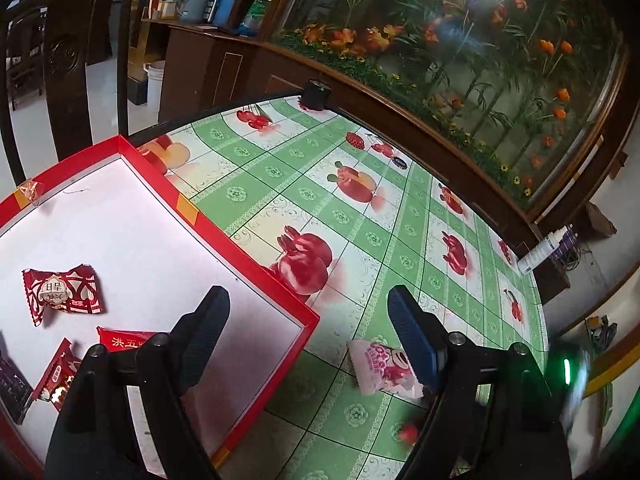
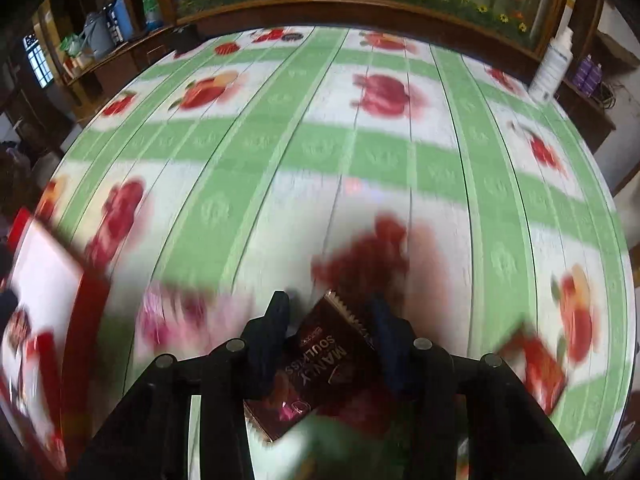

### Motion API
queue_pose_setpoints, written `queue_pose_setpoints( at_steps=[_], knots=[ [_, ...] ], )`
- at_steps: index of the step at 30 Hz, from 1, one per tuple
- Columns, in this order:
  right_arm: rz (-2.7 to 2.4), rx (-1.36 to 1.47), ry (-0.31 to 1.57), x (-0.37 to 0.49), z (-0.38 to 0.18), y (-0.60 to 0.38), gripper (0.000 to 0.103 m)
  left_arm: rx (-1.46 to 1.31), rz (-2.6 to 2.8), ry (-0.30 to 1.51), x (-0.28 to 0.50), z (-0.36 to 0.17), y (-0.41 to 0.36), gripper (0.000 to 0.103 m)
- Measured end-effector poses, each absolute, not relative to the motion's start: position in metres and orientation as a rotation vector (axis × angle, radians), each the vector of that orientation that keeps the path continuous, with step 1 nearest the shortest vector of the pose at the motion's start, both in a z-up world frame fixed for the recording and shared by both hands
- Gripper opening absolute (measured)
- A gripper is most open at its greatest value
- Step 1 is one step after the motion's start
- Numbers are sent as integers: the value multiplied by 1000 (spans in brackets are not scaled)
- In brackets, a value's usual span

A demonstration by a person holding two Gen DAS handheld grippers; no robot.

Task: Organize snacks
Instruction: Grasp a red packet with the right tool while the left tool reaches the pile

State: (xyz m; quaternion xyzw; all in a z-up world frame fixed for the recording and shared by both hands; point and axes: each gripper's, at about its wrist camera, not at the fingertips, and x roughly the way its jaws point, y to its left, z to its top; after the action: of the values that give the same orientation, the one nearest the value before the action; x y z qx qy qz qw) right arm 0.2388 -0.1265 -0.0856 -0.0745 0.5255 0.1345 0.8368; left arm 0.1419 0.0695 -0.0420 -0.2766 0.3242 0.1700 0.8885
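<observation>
One dark packet (image 2: pixel 332 364) seems gripped in my right gripper (image 2: pixel 332 320); left gripper (image 1: pixel 308 320) open. I carry it steady to the box (image 1: pixel 256 256).

The dark brown packet (image 2: pixel 320 364) between the right gripper's fingers bears "MANLY" and "SOULKISS" in pale capitals, seen upside down in the right wrist view. In the red box (image 1: pixel 256 264), one red candy wrapper (image 1: pixel 62 293) carries the Chinese characters "日早" on a white badge; the smaller print below is too small to read. A second red wrapper (image 1: pixel 120 340) shows "洪五" in yellow. The pink-and-white packet (image 1: pixel 380 368) on the tablecloth has pink lettering that cannot be made out.
</observation>
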Motion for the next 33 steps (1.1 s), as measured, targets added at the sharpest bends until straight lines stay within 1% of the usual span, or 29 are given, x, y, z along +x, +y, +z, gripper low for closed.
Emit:
queue_pose_setpoints(
  at_steps=[2,5,6,7,8,9,11,12,14,16,22,23,25,26,29,33],
  knots=[
    [332,-186,1124,200,-85,-133,39,-577,351,658,139,-39,69,81],
    [472,-86,1200,158,-78,-150,39,-561,340,642,136,-36,65,81],
    [505,-61,1196,146,-72,-158,39,-549,329,645,136,-36,61,81],
    [504,-55,1154,136,-60,-172,40,-546,317,652,137,-36,59,81],
    [485,-44,1120,135,-50,-184,48,-543,301,659,139,-36,57,81],
    [451,-24,1083,137,-41,-198,62,-533,292,664,140,-37,55,81],
    [285,40,996,158,-26,-238,74,-514,284,673,142,-36,52,81],
    [219,62,977,169,-24,-252,76,-510,279,678,143,-37,51,81],
    [66,116,977,197,-29,-284,77,-514,277,682,143,-37,52,81],
    [6,174,1033,222,-43,-300,77,-516,272,684,144,-38,51,81],
    [13,300,1105,253,-76,-301,77,-463,239,693,146,-36,40,81],
    [-1,293,1080,252,-75,-299,77,-453,242,689,146,-35,39,81],
    [23,307,1063,252,-76,-296,56,-456,245,687,146,-35,40,81],
    [40,322,1063,251,-77,-295,43,-459,244,691,146,-36,40,81],
    [50,307,1055,245,-80,-291,41,-455,228,712,149,-39,37,81],
    [47,387,1008,218,-76,-306,39,-391,159,718,150,-35,21,81]
  ],
)
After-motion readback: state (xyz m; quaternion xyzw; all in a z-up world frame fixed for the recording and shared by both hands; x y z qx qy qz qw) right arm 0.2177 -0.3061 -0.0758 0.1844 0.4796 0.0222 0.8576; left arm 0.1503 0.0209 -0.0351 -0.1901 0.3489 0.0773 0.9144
